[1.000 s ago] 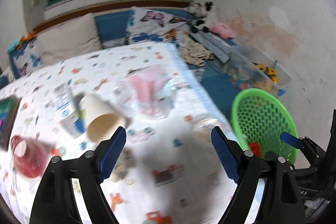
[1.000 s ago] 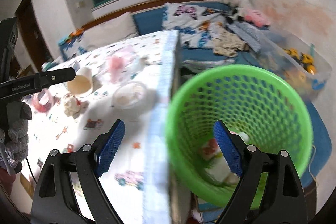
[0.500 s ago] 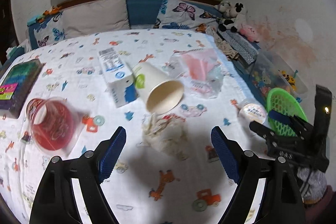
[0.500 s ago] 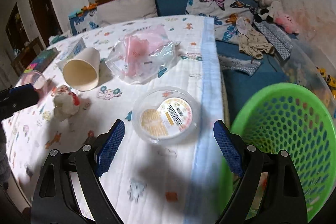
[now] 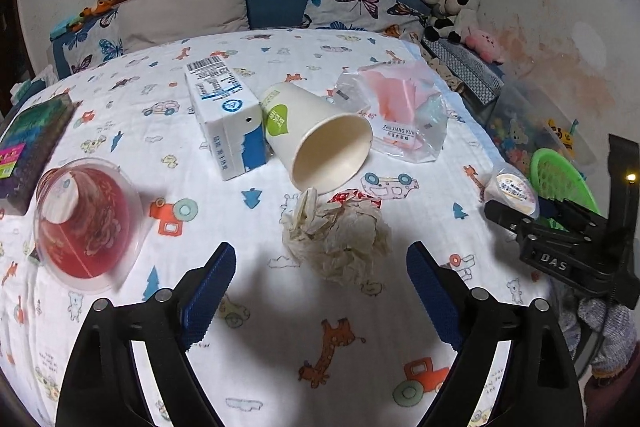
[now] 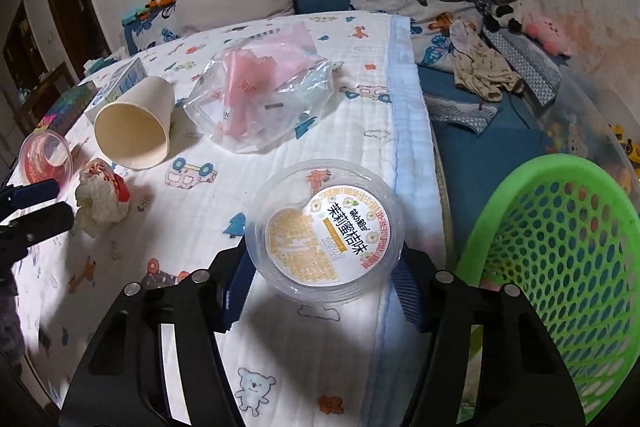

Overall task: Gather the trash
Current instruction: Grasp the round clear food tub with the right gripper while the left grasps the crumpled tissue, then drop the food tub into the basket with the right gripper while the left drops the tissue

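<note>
Closing right gripper jaws around clear lidded cup, pads touching; left gripper wide, hovering above crumpled tissue

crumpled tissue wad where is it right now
In the left wrist view the crumpled tissue wad lies on the bedsheet just below the tipped paper cup's mouth, ahead of the open left tool.
</note>
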Demonstrator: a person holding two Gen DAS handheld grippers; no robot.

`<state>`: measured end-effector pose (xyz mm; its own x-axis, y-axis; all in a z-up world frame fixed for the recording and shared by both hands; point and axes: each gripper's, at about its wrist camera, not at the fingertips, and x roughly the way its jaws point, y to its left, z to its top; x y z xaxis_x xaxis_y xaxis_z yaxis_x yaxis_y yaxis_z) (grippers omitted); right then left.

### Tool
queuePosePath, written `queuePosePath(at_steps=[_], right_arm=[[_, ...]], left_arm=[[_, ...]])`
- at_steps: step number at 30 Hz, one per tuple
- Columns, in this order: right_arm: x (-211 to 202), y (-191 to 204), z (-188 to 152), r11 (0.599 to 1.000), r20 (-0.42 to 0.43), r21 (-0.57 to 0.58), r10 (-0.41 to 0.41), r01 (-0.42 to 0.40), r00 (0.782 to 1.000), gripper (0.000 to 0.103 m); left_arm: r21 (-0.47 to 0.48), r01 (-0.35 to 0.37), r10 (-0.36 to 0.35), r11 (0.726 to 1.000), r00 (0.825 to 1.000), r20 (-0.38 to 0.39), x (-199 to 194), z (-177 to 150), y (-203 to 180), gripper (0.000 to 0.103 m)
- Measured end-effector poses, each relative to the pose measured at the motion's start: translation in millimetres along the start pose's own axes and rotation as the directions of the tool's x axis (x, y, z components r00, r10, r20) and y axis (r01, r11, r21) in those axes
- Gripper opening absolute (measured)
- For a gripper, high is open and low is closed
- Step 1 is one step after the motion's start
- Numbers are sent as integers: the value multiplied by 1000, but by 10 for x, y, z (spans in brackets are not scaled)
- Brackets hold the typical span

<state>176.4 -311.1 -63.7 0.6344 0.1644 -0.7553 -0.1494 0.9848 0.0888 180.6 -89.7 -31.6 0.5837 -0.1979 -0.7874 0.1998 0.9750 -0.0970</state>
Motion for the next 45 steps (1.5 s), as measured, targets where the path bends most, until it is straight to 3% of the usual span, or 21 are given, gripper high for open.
queuePosePath(at_steps=[6,9,22,29,33,45], right_arm=[[-91,-32,-33,1000,14,23,13,-14,1000,60],[-149,-40,-38,999,24,29,19,-19,1000,60],[-423,18,-116,999,64,30,31,-33,997,60],[-561,25,-161,999,87,36,35,-39,996,60],[-636,32,-184,998,101,39,36,-40,994,60],[-880,-159,-285,997,134,72,-10,1,991,60]], left_arm=[[-7,-10,10,1000,1000,-8,116,61,9,84],[-14,-6,6,1000,1000,-12,163,92,22,79],[-15,86,-86,996,996,-35,296,139,-48,62],[3,87,-87,996,996,-9,208,137,-85,47],[13,80,-80,997,997,0,135,115,-107,44],[58,160,-163,985,986,35,-133,186,-434,40]])
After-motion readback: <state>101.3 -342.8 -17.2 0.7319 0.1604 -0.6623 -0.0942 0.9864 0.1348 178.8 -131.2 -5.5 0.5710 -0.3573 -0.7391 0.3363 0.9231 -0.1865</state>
